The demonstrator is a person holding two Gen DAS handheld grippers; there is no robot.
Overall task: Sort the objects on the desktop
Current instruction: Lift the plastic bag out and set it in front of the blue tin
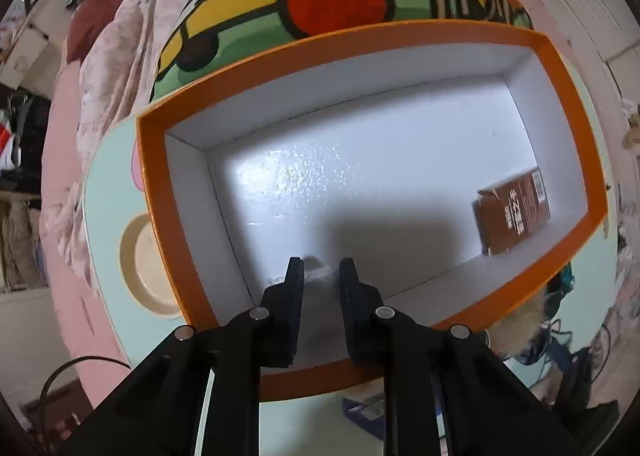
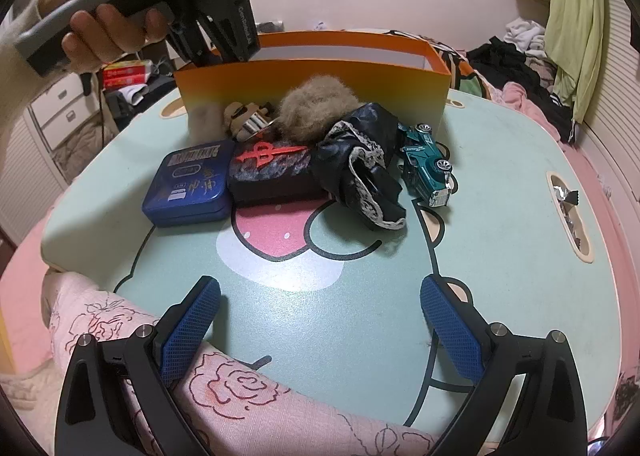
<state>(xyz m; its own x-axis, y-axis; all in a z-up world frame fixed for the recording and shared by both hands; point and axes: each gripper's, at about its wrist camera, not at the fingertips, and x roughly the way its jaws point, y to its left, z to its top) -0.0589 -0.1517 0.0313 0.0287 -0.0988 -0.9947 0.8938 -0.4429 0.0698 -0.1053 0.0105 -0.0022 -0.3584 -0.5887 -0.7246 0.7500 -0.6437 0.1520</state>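
Over the open orange cardboard box with white inner walls (image 1: 568, 67), our left hand-held gripper (image 1: 320, 268) points steeply down, its black jaws drawn close together; a small grey, blurred thing (image 1: 320, 278) lies between the tips, but we cannot tell whether the pads press on it. Within the box, near its right end, a brown printed carton (image 1: 512, 211) rests on the white floor, well apart from that gripper. From the right wrist view we see a hand (image 2: 108, 27) holding the left tool above the box's near left corner. Before the box, on the mint-green surface with a cartoon print (image 2: 500, 256), we find a blue flat tin (image 2: 188, 183) touching a dark case with a red emblem (image 2: 272, 171), a crumpled black cloth with lace trim (image 2: 360, 167), a teal toy car (image 2: 428, 163), a tuft of grey-brown fluff (image 2: 316, 103) and a small beige plush figure (image 2: 244, 115). Nearest the camera, our right hand-held gripper (image 2: 320, 320) hovers with its blue-padded jaws spread wide and nothing between them, above the surface's near edge and a pink quilt with drawn roses (image 2: 224, 388).
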